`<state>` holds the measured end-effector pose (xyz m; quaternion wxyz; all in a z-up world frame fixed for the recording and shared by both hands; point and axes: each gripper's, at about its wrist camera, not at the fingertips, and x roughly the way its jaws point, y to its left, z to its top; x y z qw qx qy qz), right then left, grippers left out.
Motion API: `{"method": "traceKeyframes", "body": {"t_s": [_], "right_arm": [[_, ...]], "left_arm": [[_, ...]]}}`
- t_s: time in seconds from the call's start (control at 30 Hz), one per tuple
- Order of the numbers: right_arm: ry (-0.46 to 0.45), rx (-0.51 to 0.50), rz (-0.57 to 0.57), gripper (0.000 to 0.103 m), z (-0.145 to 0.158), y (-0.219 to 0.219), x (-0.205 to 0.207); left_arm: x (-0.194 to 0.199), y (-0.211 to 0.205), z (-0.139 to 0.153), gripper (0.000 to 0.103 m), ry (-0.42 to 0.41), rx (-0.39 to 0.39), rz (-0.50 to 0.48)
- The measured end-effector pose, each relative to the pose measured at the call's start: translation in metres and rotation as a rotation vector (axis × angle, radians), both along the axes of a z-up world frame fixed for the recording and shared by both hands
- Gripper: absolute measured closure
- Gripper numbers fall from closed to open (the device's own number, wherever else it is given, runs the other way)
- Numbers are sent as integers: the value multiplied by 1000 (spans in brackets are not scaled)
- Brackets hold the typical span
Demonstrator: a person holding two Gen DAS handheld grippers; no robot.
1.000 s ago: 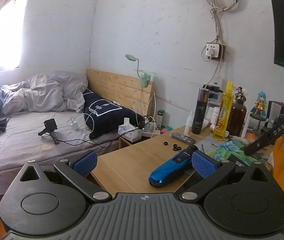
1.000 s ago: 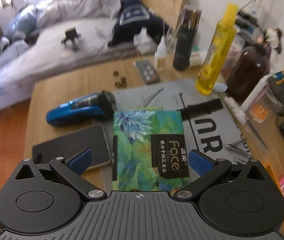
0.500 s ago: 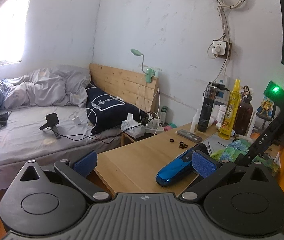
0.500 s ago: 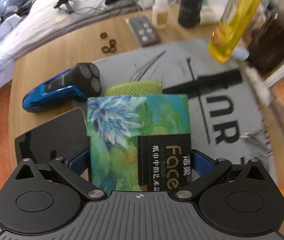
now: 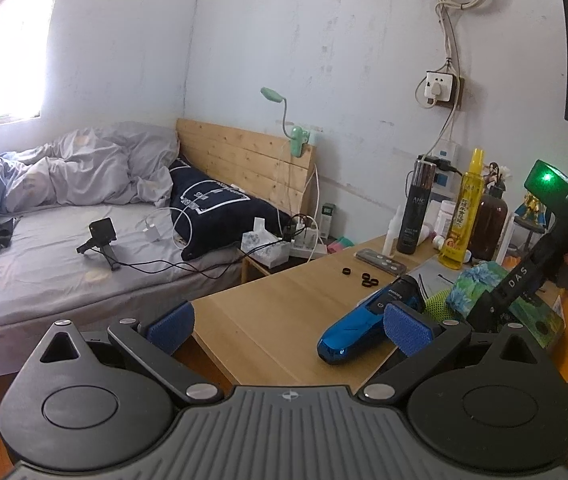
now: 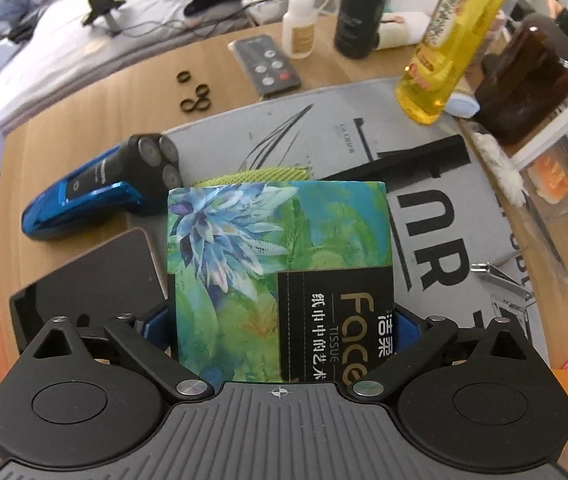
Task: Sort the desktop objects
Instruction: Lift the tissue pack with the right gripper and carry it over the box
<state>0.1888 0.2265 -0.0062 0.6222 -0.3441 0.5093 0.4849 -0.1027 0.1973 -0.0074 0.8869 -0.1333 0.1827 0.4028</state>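
A green and blue floral tissue pack (image 6: 280, 276) sits between the fingers of my right gripper (image 6: 280, 328), which is shut on its two sides over the grey desk mat (image 6: 436, 184). The pack also shows in the left wrist view (image 5: 480, 284), with the right gripper's arm (image 5: 524, 276) over it. A blue electric shaver (image 6: 100, 188) lies left of the pack and shows in the left wrist view (image 5: 368, 320). My left gripper (image 5: 288, 324) is open and empty above the desk's front left corner.
A dark phone (image 6: 88, 284) lies under the pack's left side. A remote (image 6: 268, 64), black rings (image 6: 196, 98), a black bottle (image 6: 364, 4), a yellow bottle (image 6: 452, 40), a brown bottle (image 6: 528, 76), nail clippers (image 6: 500, 276) and a green cloth (image 6: 252, 174) lie on the wooden desk (image 5: 268, 320). A bed (image 5: 64, 248) lies left.
My right gripper moved down and forward over the tissue pack and closed on its sides. My left gripper shifted slightly and stayed open.
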Motion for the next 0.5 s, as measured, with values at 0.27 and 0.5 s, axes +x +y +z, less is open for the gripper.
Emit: {"method": "traceKeyframes", "body": {"t_s": [0.27,0.5], "right_arm": [[-10,113,3,4,38,-3,-13],[-46,299,-32,4,90,-26,-22]], "left_arm": [[-6,0,4,0,-2,6,19],[-9,-4,10,0,-16,28,16]]}}
